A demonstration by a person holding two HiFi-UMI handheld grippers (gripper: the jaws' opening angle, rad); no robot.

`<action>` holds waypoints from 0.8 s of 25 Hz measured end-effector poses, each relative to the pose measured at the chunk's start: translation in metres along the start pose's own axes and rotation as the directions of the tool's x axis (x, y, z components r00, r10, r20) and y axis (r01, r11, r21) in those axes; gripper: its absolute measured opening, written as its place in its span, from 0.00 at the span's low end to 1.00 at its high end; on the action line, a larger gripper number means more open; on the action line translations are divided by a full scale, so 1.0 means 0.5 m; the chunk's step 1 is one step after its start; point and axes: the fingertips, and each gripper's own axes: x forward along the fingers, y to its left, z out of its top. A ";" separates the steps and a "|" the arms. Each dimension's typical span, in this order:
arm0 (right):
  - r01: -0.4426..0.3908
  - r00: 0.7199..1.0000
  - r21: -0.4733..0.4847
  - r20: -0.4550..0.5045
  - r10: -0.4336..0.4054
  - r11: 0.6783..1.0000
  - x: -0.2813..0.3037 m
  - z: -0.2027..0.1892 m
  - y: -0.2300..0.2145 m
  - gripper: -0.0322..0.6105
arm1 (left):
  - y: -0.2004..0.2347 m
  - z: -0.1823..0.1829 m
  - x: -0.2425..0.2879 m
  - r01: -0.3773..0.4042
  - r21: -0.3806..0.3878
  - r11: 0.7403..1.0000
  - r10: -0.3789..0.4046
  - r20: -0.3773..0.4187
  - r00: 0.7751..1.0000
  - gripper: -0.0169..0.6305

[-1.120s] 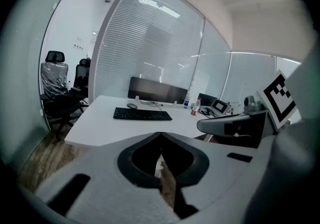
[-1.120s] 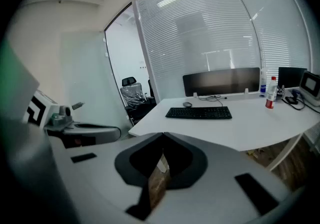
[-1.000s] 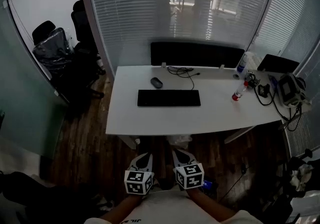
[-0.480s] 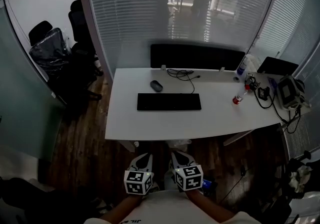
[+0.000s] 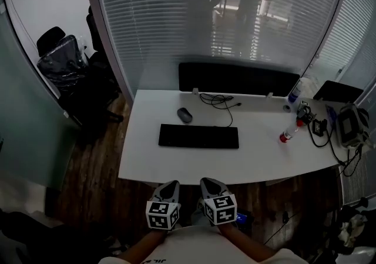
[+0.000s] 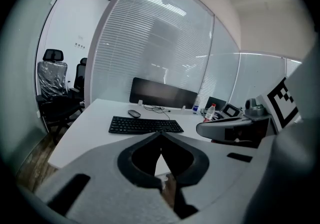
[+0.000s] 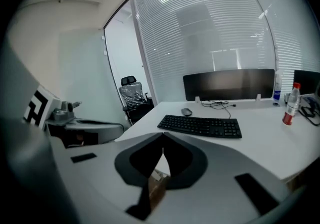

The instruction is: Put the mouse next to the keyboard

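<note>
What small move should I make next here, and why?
Probably carry the left claw forward toward the mouse, opening on the way: it and the right claw are shut, empty, short of the desk, and the mouse lies behind the keyboard's left end.

Layout, all read off the keyboard (image 5: 198,136), which lies mid-desk (image 5: 141,160).
The mouse (image 5: 184,114) is just behind its left end, not touching. A loose cable (image 5: 218,101) lies behind its middle, and a wide panel (image 5: 238,77) stands further behind, along the far edge. A bottle (image 5: 290,130) is well to its right, with a cluster of devices (image 5: 348,126) beyond that at the desk's right end. Office chairs (image 5: 64,60) are far left and behind, off the desk. My left gripper (image 5: 168,187) and right gripper (image 5: 210,185) are side by side before it, short of the near edge.
</note>
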 end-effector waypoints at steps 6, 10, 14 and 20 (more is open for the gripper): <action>-0.021 1.000 -0.033 -0.013 0.021 0.999 0.057 0.063 -0.118 0.06 | -0.015 0.057 0.120 -0.038 -0.029 0.999 0.038 -0.010 0.999 0.03; -0.042 0.999 -0.047 -0.031 0.041 0.998 0.085 0.087 -0.174 0.06 | -0.021 0.090 0.174 -0.072 -0.038 0.997 0.072 -0.011 0.997 0.03; -0.067 0.998 -0.094 -0.021 0.065 0.993 0.109 0.112 -0.189 0.06 | -0.019 0.114 0.195 -0.110 -0.030 0.993 0.110 -0.006 0.994 0.03; -0.092 0.996 -0.083 -0.023 0.091 0.992 0.127 0.136 -0.191 0.06 | -0.013 0.130 0.219 -0.122 -0.032 0.992 0.121 -0.012 0.993 0.03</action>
